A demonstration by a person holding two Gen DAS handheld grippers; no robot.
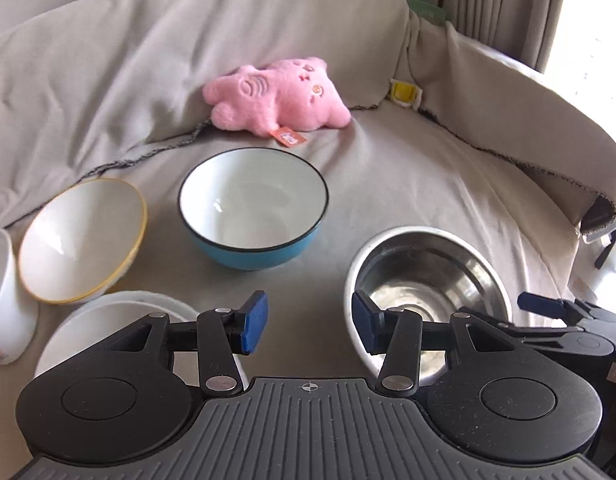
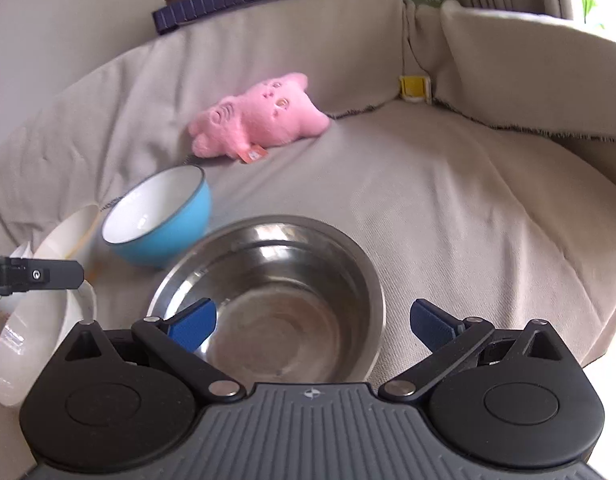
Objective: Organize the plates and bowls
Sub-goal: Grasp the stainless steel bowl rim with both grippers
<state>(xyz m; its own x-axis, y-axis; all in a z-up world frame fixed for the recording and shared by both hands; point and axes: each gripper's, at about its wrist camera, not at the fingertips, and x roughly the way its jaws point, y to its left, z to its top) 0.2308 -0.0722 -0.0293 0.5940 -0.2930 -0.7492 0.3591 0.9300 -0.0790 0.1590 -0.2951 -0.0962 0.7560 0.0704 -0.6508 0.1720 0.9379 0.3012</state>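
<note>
Hovering empty above the steel bowl (image 2: 276,300), right gripper (image 2: 311,324) gapes.

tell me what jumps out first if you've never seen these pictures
A pink plush toy lies at the back of the beige-covered couch. In front of it stands a blue bowl, white inside. Nearer the camera, to the right, sits a shiny steel bowl.

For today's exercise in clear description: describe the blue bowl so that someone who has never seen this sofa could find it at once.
Start at the beige-covered sofa and find the pink plush toy lying against its backrest. Just in front of the toy stands the blue bowl, upright on the seat. Alone among its neighbours, the steel bowl and the tilted yellow-rimmed bowl, it is blue outside, white inside, with a thin dark rim.
</note>
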